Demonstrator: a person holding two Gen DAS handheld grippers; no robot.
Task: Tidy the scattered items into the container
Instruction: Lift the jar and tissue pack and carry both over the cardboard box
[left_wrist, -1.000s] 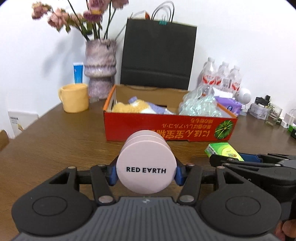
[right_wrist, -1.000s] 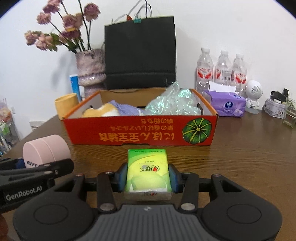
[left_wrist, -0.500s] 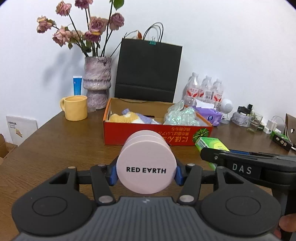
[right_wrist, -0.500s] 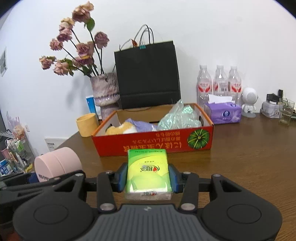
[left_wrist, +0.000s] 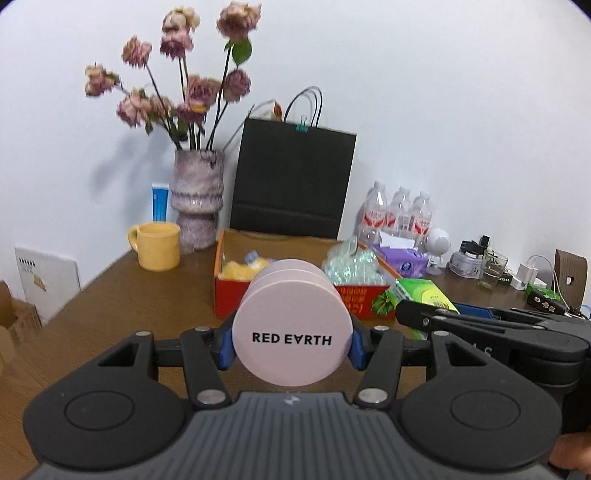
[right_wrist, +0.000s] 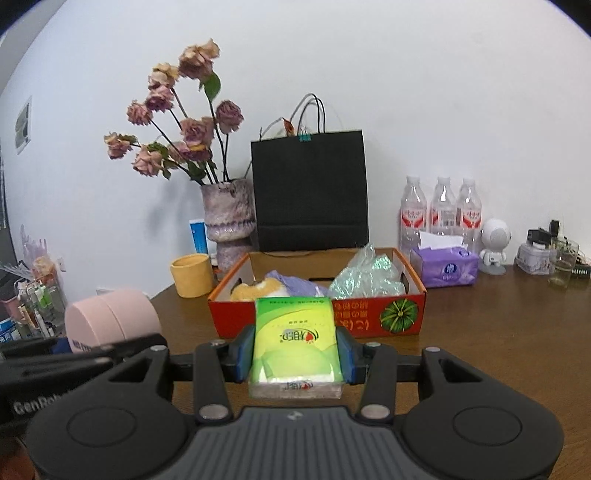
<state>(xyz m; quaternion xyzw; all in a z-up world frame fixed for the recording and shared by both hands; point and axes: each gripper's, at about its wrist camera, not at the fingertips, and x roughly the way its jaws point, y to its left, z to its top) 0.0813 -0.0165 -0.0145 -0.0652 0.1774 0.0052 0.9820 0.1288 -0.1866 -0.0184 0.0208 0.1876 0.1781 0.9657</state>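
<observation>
Mid-carry, both loads short of the red box (right_wrist: 317, 321). Left gripper (left_wrist: 291, 341) clamped on the pink Red Earth jar (left_wrist: 291, 332); right gripper (right_wrist: 295, 354) pinching the green tissue pack (right_wrist: 295, 339). Next, probably: forward over the box rim, then release beside the plastic bag (right_wrist: 364, 278).

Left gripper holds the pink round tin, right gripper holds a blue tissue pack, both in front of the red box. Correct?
Not quite: the tissue pack in the right gripper is green, as the right wrist view shows. The left gripper does hold the pink tin, before the red box.
</observation>
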